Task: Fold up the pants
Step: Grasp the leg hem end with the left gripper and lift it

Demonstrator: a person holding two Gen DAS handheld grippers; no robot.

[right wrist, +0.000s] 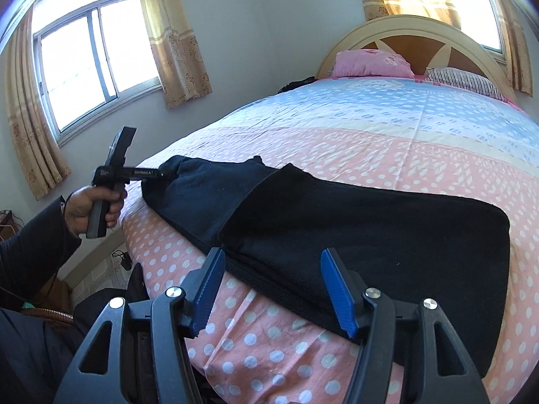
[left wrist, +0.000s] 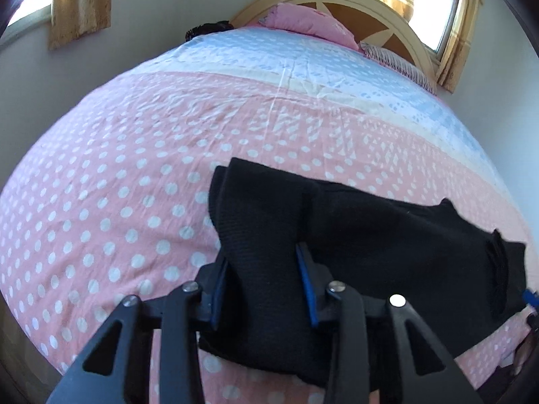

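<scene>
Clearly soft and limp, the black pants lie across the near edge of the bed, already doubled over, with one layer lapping the other. The knit looks thick and a little grippy, so it should bunch between pads rather than slip, and it is light enough to lift from one end, though any part left unsupported will sag and drag on the sheet.

The left gripper has a raised ridge of the cloth between its jaws, which appear closed onto it at that end of the garment. The right gripper stands with jaws apart and empty, hovering just over the near hem without pinching it.

Best holds, I judge, are the stacked corners or hems, taking all layers together so the fold stays square.
</scene>
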